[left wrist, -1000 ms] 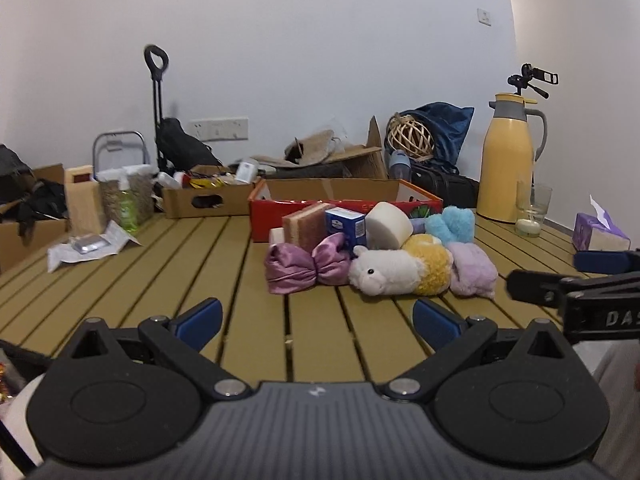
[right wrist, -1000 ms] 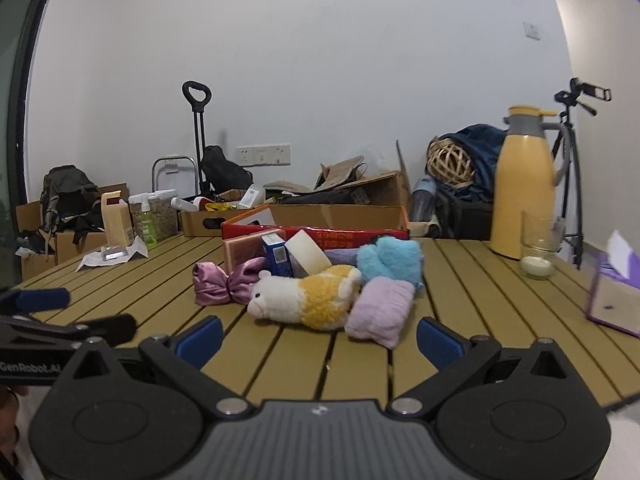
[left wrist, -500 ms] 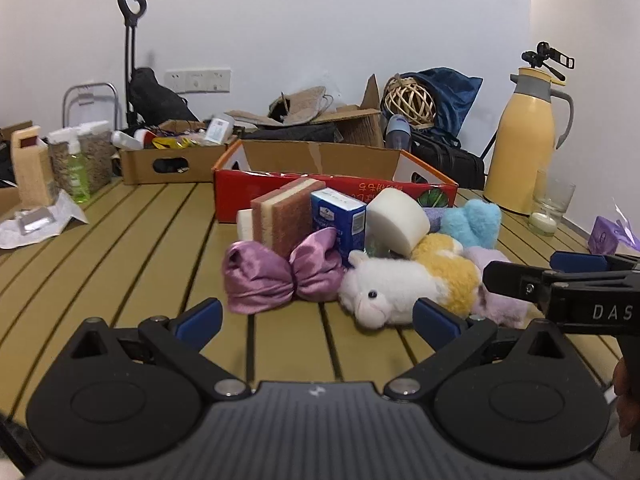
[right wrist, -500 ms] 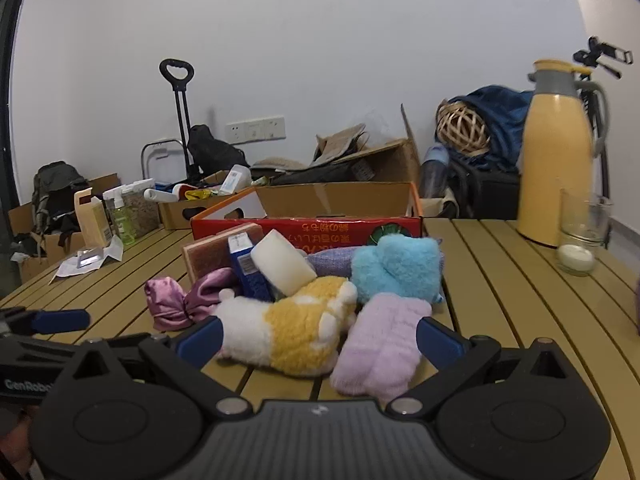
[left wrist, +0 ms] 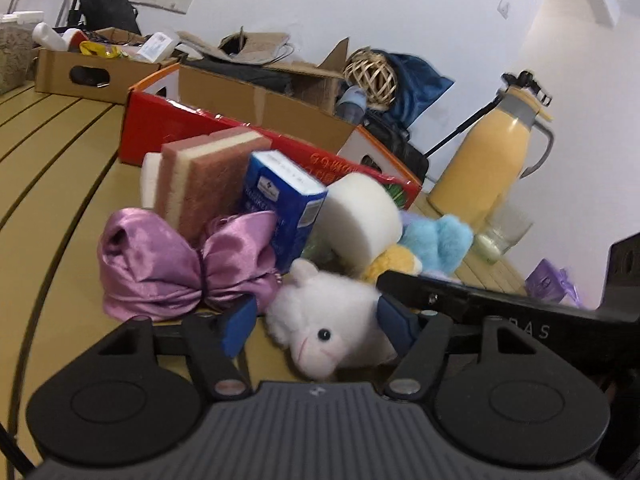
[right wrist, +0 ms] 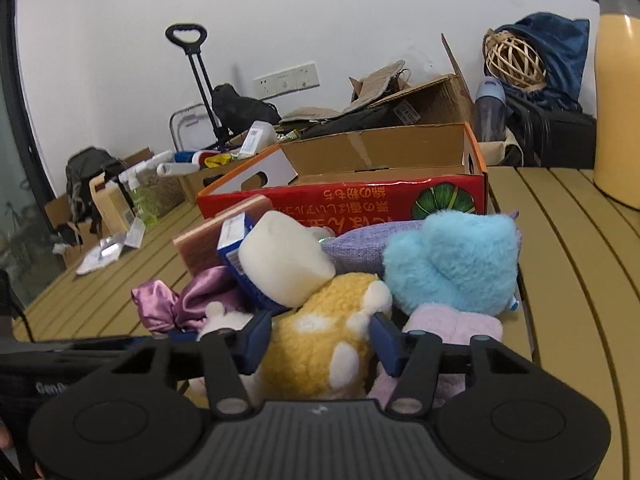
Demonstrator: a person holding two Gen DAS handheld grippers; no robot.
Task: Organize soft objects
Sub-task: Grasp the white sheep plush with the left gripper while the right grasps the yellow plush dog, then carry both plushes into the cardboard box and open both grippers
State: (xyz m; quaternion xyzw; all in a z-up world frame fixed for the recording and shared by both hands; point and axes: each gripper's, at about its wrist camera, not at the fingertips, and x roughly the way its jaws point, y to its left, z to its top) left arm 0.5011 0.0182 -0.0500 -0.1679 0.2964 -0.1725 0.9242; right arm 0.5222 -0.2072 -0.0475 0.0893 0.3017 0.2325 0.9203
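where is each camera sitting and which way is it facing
Left wrist: rides the left claw, looking slightly down along it at the plush toy's white head; the right claw's arm crosses at right.
Right wrist: rides the right claw, facing the toy's yellow body; the left claw intrudes at left.
Shared: toy, satin bow, red box.

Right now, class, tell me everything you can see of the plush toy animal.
The plush toy animal lies on its side on the slatted table: fluffy white head, black eye, pink snout, yellow body with white patches. The left claw brackets its head, the right claw its body, both having just been closing.
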